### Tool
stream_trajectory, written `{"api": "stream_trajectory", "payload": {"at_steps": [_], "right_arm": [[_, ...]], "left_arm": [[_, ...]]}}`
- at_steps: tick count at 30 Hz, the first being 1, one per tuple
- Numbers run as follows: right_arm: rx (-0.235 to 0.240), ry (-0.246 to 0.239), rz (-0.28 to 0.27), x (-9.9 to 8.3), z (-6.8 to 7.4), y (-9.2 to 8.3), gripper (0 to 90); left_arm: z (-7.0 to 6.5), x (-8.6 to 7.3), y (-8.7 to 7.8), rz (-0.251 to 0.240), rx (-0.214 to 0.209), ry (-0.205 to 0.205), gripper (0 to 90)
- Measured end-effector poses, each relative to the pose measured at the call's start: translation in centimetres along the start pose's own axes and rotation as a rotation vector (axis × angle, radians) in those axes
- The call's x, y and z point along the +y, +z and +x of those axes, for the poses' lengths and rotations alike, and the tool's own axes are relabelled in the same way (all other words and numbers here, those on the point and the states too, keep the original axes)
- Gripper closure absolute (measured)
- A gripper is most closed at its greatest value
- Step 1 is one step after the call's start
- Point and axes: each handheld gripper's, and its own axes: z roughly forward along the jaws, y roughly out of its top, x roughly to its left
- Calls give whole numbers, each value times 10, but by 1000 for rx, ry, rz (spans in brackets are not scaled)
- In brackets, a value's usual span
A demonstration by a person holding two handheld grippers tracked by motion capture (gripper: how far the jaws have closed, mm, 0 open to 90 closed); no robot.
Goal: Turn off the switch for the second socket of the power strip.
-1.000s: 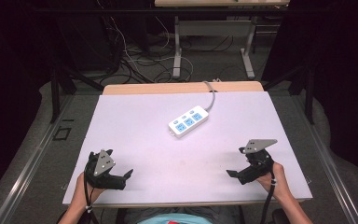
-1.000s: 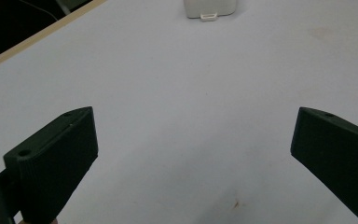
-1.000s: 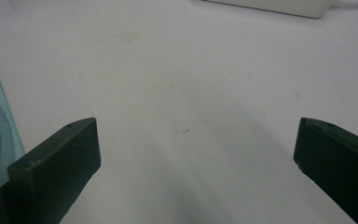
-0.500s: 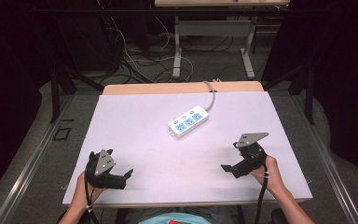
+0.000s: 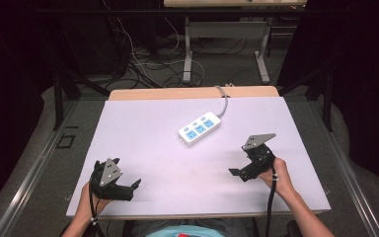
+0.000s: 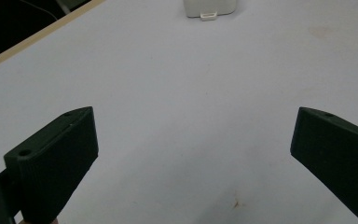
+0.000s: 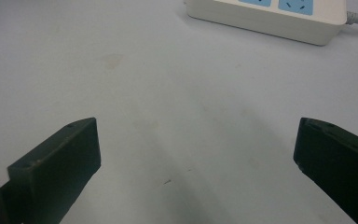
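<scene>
- The desk [image 5: 143, 128] has a flat, matte, pale lilac-white top, rectangular, with a strip of light wood along its far edge.
- A power strip [image 5: 200, 129] lies near the middle of the desk, set at a slant. It is a smooth white plastic bar with rounded corners and three pale blue socket panels on top.
- A grey cord [image 5: 224, 100] leaves the far end of the power strip and curves off over the wooden edge.
- The left tongs [image 5: 130, 187] sit at the near left corner of the desk, held in the person's left hand [image 5: 90, 196]. They are matte black, blocky, with a grey three-cornered plate on top.
- In the left gripper view the two black jaws stand wide apart, released, with bare desk between them. Each jaw is a thick slab with a flat face and a small round hole on its upper side. The short end of the power strip [image 6: 209, 8] shows far ahead.
- The right tongs [image 5: 236, 173] are held over the near right part of the desk by the right hand [image 5: 275, 174], well apart from the power strip, grey plate tilted up.
- In the right gripper view its jaws are likewise spread wide and grip nothing. The desk surface there shows faint smudges. The long side of the power strip [image 7: 266, 16] lies ahead, two blue panels visible.
</scene>
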Motion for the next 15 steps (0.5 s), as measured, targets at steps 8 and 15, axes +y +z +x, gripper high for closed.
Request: {"api": "stream_trajectory", "payload": {"at_steps": [8, 15], "right_arm": [[1, 1, 14, 7, -6, 8, 0], [5, 0, 19, 14, -11, 18, 0]], "left_arm": [[0, -1, 0, -6, -2, -10, 5], [0, -1, -1, -3, 0, -1, 5]]}}
